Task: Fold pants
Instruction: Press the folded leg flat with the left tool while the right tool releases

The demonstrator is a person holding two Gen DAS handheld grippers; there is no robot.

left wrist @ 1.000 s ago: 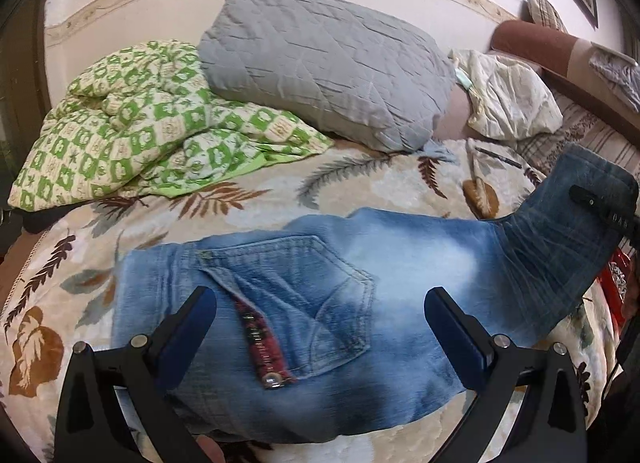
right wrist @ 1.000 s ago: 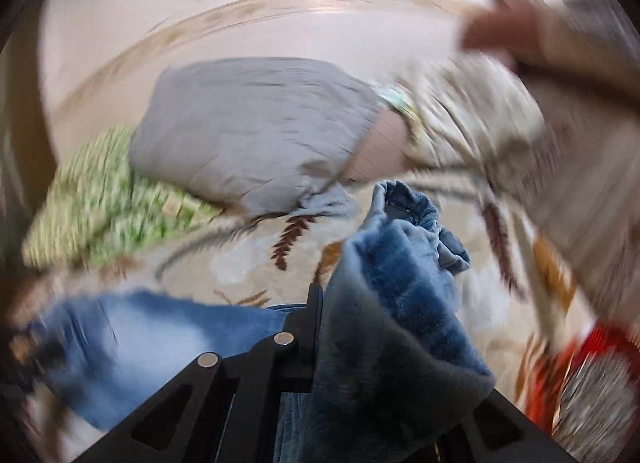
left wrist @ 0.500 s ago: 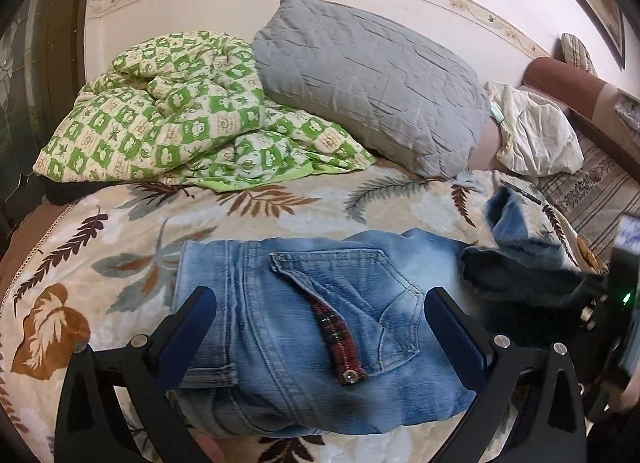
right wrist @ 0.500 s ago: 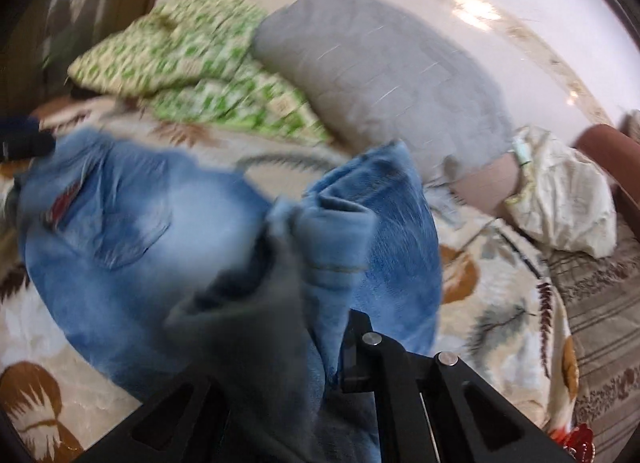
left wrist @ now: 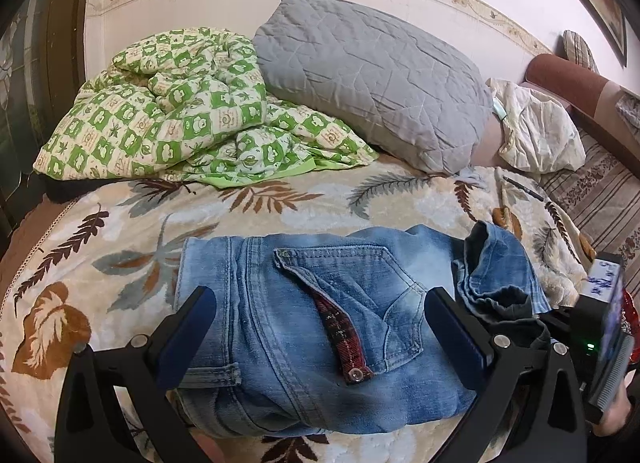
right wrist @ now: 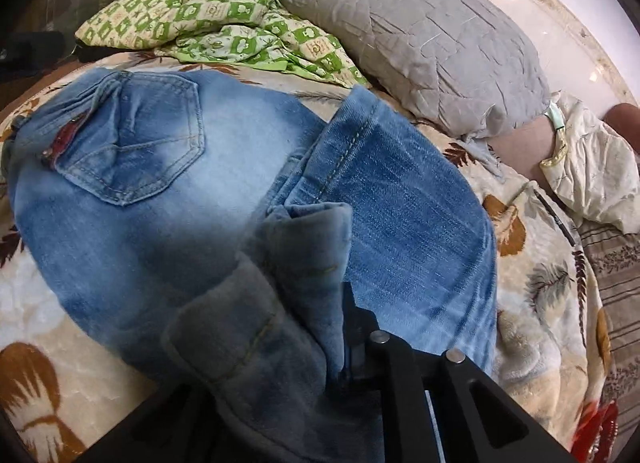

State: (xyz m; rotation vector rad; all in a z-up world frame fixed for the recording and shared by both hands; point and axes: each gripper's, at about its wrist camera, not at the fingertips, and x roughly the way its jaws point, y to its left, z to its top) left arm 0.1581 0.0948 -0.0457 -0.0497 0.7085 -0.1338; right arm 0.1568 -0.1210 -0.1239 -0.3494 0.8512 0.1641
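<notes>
Blue jeans (left wrist: 320,323) lie on the leaf-patterned bedspread (left wrist: 120,231), back pocket up, with a red plaid strip (left wrist: 340,327) at the pocket. My left gripper (left wrist: 320,339) is open and empty, its fingers to either side of the seat, just above it. My right gripper (right wrist: 312,335) is shut on the leg cuffs (right wrist: 304,263) and holds them over the folded legs, toward the seat (right wrist: 132,151). In the left wrist view the cuffs (left wrist: 496,275) and the right gripper body (left wrist: 600,323) are at the right.
A green checked quilt (left wrist: 180,111) and a grey pillow (left wrist: 372,79) lie at the back. A cream cloth (left wrist: 540,131) and a pen (left wrist: 524,187) are at the right, near a striped cover (left wrist: 600,191). The wall stands behind.
My right gripper has carried the leg cuffs leftward over the jeans, folding the legs toward the seat. My left gripper has shifted slightly and stayed open.
</notes>
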